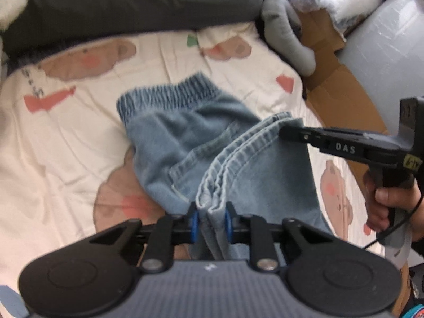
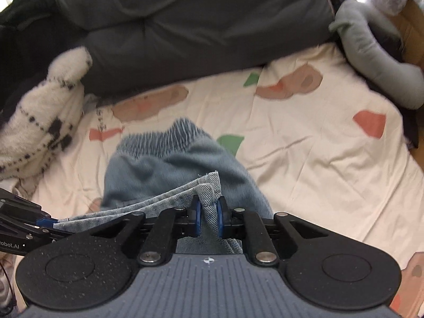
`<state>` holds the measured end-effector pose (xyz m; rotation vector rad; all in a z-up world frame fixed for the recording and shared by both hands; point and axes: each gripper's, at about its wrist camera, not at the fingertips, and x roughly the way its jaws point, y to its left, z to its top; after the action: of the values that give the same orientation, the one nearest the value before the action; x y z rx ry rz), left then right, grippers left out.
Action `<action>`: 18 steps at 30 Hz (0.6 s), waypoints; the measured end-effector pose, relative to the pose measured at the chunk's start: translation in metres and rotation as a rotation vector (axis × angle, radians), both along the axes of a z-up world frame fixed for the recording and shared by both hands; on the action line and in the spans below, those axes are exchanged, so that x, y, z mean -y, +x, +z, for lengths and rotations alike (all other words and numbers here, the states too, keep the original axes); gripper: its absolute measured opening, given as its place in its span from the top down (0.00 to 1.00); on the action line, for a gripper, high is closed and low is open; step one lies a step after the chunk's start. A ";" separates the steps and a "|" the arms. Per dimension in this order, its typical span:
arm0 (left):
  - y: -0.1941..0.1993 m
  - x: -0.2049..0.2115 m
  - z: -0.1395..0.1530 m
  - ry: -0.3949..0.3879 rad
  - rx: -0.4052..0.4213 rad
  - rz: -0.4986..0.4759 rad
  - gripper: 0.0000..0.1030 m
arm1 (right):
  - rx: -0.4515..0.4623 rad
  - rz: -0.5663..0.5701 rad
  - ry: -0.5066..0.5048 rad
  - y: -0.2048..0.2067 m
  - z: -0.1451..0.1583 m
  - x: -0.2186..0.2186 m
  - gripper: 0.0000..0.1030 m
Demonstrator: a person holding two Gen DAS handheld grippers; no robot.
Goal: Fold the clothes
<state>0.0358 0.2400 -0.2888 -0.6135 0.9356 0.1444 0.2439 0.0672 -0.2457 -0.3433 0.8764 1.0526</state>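
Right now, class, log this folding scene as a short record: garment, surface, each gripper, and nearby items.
garment: jeans, hem end lifted, waistband on the sheet
surface: sheet, cream with a bear print
left gripper: shut on the jeans hems
right gripper: shut on the jeans hems
nearby: dark cushion behind; fluffy white item; grey plush

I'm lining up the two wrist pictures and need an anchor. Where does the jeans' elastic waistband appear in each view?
Left wrist: the elastic waistband lies just above centre, slightly left, on the far end of the jeans.
Right wrist: the waistband lies near centre, left of the middle, above the pinched hems.
Shared landmark: the dark grey cushion runs across the top of both views, behind the printed bedsheet.
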 end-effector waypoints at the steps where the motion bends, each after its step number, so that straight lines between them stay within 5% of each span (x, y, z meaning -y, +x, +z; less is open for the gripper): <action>1: 0.001 -0.002 0.004 0.010 0.010 -0.001 0.80 | 0.007 -0.007 0.006 0.001 0.004 -0.001 0.89; 18: 0.042 -0.058 0.029 0.026 0.068 0.036 0.81 | 0.041 -0.061 0.042 0.032 0.033 -0.047 0.89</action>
<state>0.0782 0.2979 -0.2598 -0.6077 0.8567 0.1665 0.2761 0.1143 -0.2128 -0.3006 0.8223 1.0031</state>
